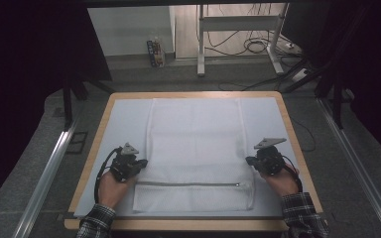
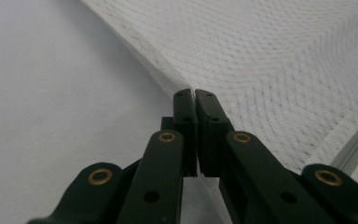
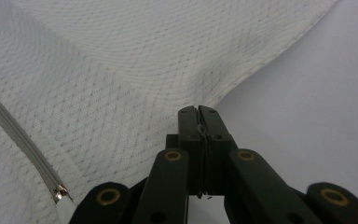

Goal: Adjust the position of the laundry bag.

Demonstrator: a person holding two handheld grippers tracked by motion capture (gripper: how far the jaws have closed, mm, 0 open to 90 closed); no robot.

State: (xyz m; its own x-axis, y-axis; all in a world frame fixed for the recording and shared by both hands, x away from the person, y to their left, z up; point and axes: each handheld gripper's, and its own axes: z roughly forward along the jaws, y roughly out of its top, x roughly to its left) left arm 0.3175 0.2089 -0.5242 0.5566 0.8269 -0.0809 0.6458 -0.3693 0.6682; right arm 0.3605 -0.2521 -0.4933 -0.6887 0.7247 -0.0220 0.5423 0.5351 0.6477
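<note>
Mesh laundry bag flat on white table cover, zipper near front edge. Left gripper pinched tight on bag's left edge, right gripper clamped on right edge. Risk – thin mesh slips from one pinch if hands pull unevenly; bag skews, fold goes crooked.

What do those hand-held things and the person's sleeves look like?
Each tool, left and right, is black with a grey three-cornered plate on top and a black trailing cable. Brass-coloured rivets dot the jaws. The sleeves are dark plaid.
</note>
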